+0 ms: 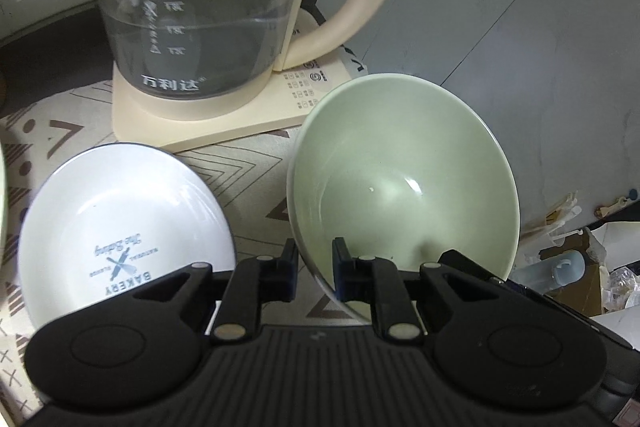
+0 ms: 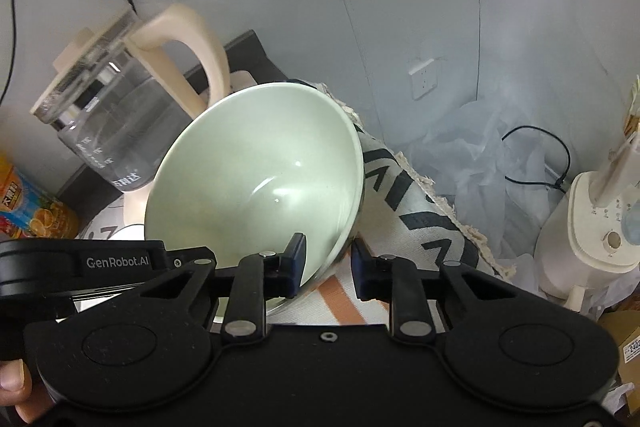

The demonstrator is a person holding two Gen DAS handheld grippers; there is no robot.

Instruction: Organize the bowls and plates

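I count one green bowl, tilted, its rim clamped in both my left gripper and right gripper. One white bowl sits left; its near edge is hidden.

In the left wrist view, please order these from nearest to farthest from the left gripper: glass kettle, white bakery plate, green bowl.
1. green bowl: rim clamped in the left gripper.
2. white bakery plate: lower left, on the cloth.
3. glass kettle: at the back, on its base.

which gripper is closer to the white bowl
Left. The left gripper grips the green bowl by its rim, right beside the white bowl. The right gripper holds the same green bowl's rim on the side away from the white bowl.
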